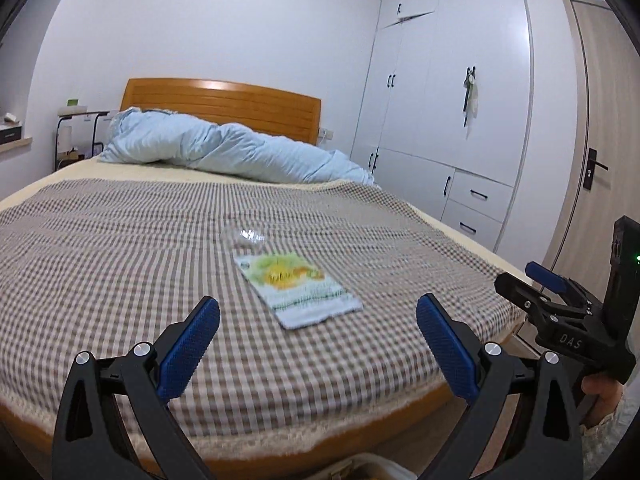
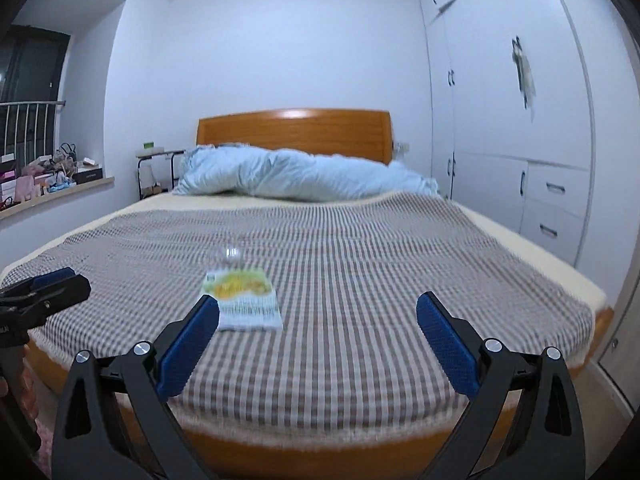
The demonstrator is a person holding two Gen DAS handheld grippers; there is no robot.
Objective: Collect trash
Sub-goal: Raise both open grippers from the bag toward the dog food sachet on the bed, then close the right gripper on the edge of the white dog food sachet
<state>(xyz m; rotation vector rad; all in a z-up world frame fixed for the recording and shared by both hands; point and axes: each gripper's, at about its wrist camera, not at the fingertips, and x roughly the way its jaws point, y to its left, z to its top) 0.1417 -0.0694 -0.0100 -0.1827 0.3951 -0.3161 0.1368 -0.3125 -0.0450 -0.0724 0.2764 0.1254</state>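
Ahead in the left wrist view, the empty, wide-open left gripper (image 1: 318, 344) faces the flat wrapper (image 1: 297, 289) on the bed (image 1: 120, 240) at twelve o'clock, its long axis running eleven-to-five, a clear plastic piece (image 1: 245, 237) just beyond. From the right wrist view, the equally spread, empty right gripper (image 2: 318, 344) finds the wrapper (image 2: 246, 298) toward eleven o'clock, so the left looks better lined up.

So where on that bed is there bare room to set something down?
Wide bare stretches of the brown checked bedspread lie left and right of the flat green-and-yellow printed wrapper and clear crumpled plastic. The head end is crowded by the bunched light-blue duvet.
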